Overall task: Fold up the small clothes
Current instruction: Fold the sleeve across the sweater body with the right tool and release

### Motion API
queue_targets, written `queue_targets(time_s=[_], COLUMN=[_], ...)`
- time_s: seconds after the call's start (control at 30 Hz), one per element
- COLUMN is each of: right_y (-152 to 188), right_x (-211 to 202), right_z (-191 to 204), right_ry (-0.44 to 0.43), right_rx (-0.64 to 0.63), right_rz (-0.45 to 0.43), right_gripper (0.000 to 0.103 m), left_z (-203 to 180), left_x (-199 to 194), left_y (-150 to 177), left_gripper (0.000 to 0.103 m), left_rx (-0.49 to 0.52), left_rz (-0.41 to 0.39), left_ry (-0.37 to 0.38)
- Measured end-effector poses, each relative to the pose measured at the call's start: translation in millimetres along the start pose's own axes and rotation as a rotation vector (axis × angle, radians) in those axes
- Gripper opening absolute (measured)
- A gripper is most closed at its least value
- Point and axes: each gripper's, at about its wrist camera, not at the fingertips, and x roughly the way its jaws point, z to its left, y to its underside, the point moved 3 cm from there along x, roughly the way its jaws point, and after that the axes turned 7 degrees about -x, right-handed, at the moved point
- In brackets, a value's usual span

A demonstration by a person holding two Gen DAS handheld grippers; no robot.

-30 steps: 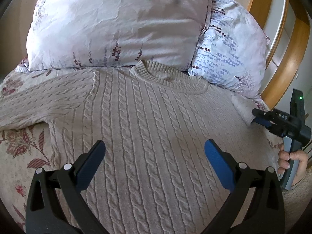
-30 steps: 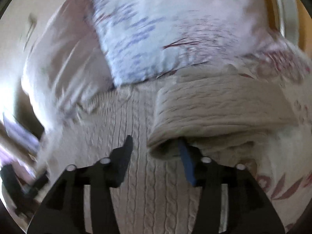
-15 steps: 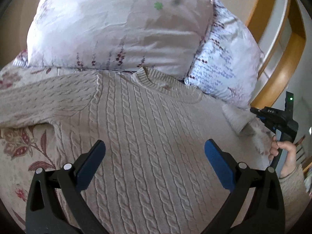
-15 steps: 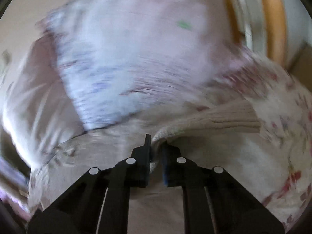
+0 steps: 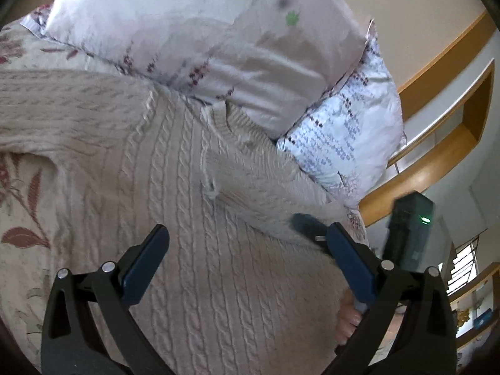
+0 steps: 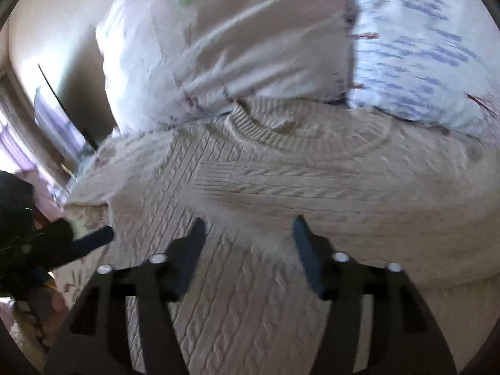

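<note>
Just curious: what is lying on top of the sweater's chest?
One sleeve lies folded across the sweater, partly hiding its collar. What the sleeve covers cannot be seen.

Floral bed (image 5: pixel 22 206), sweater (image 5: pixel 175 218) (cable-knit), pillows (image 5: pixel 193 31)

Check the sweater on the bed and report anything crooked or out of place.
The beige cable-knit sweater lies flat, but its neckline is tucked under the white floral pillow. One sleeve is folded across the chest at a slant; the other sleeve is spread out sideways. No damage shows.
</note>
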Motion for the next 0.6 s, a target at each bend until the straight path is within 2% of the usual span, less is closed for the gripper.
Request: queue_targets(time_s=[0.07, 0.13, 0.2, 0.23, 0.3, 0.4, 0.47, 0.6], right_y=[1.3, 3.1, 11.6, 14.7, 31.2, 48.6, 57.2, 64.1], right_x=[-21.9, -48.4, -76.5, -82.9, -92.7, -92.3, -87.8, -73.1], right_z=[-18.5, -45.2, -82.7, -97.6, -131.7, -161.9, -169.4, -171.4], right_ry=[-0.007, 0.014, 0.027, 0.020, 0.015, 0.023, 0.009, 0.045], right_rx=[0.076, 0.176, 0.337, 0.408, 0.563, 0.676, 0.717, 0.749], right_rz=[-0.047, -0.107, -0.163, -0.173, -0.168, -0.144, -0.127, -0.088], right_gripper=[0.062, 0.062, 0.061, 0.057, 0.051, 0.046, 0.044, 0.044], left_z=[-2.2, -3.2, -1.8, -0.5, 1.6, 5.7, 10.3, 19.4], left_x=[11.9, 29.2, 41.5, 46.5, 54.1, 62.9, 65.4, 66.2], left_y=[0.6, 1.1, 1.2, 0.9, -0.7, -5.1, -9.3, -18.0], left_gripper=[0.098, 0.088, 0.078, 0.075, 0.071, 0.065, 0.061, 0.049], left_rx=[-0.017, -0.063, -0.105, -0.125, -0.150, -0.171, -0.189, -0.208], left_rz=[0.031, 0.077, 0.105, 0.111, 0.105, 0.084, 0.079, 0.055], left_ry=[-0.008, -0.011, -0.015, -0.015, -0.031, -0.065, -0.079, -0.099])
